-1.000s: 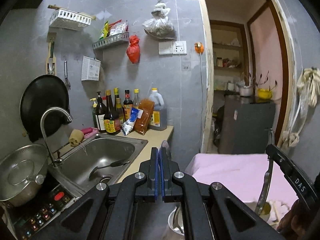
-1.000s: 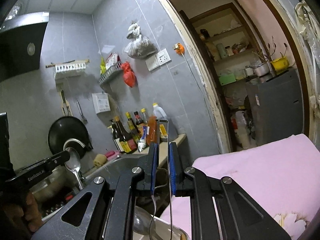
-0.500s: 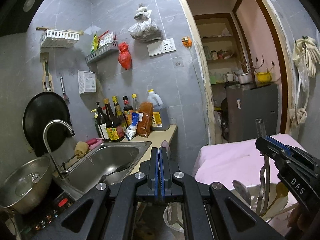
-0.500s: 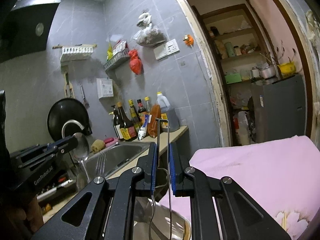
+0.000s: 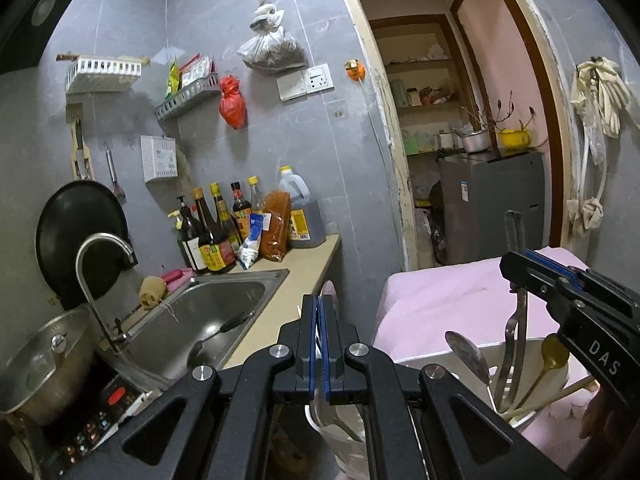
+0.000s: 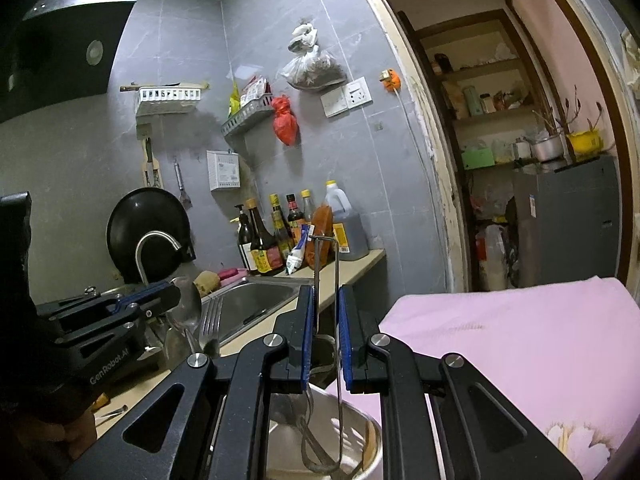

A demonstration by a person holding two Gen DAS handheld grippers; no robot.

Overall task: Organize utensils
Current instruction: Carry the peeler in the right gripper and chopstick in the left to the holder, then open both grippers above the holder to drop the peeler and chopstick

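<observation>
My left gripper (image 5: 319, 308) is shut on a steel spoon (image 5: 326, 292); in the right wrist view the spoon's bowl (image 6: 188, 308) sticks up past the left fingertips, with a fork (image 6: 210, 320) beside it. My right gripper (image 6: 325, 304) is shut on a wire-handled metal utensil (image 6: 326, 280) whose lower end hangs into a white utensil holder (image 6: 360, 428). In the left wrist view the right gripper (image 5: 516, 270) holds that utensil (image 5: 516, 320) over the holder (image 5: 496, 356), which has a spoon (image 5: 466, 354), a gold spoon (image 5: 554, 354) and chopsticks in it.
A steel sink (image 5: 208, 312) with a dark ladle (image 5: 218, 336) lies left, with tap (image 5: 100, 280), pot (image 5: 36, 364) and induction hob (image 5: 100, 404). Sauce bottles (image 5: 224, 236) line the counter. A pink cloth (image 6: 520, 344) covers the surface at right. A doorway (image 5: 460, 140) is beyond.
Both grippers have risen and tilted, bringing the utensil holder into view. The right gripper's jaws look a little wider around the wire utensil. The left gripper still holds the spoon.
</observation>
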